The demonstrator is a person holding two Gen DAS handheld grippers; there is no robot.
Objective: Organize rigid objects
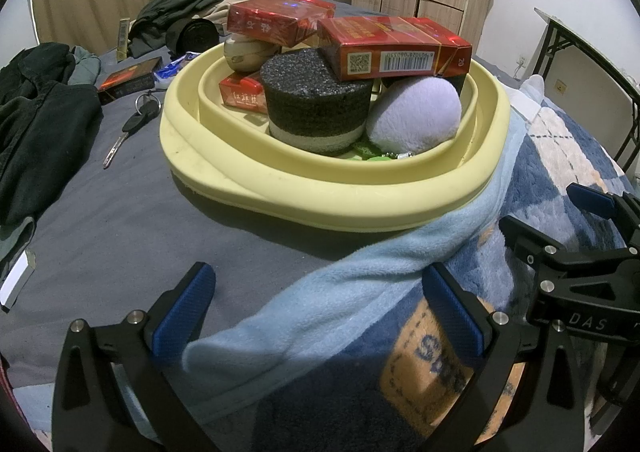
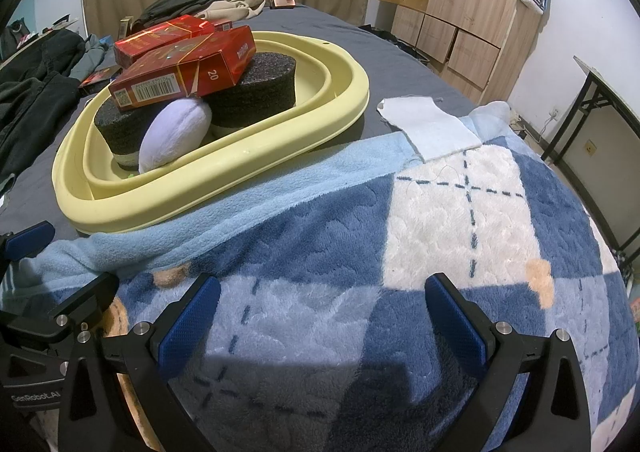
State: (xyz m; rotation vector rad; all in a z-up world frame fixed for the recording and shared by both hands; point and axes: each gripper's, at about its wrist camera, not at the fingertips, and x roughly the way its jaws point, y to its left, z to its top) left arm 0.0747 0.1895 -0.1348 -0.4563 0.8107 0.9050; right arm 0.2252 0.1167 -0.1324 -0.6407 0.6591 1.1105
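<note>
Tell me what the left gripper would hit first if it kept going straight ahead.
Probably the light blue blanket edge lying between its open jaws, then the yellow basin rim just behind it. Depth is hard to judge through the fisheye.

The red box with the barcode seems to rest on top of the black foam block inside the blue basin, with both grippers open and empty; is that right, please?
Only the colour is wrong: the basin is pale yellow, as the left wrist view shows. The red box does rest on the black foam block, and the left gripper and right gripper are open and empty.
</note>
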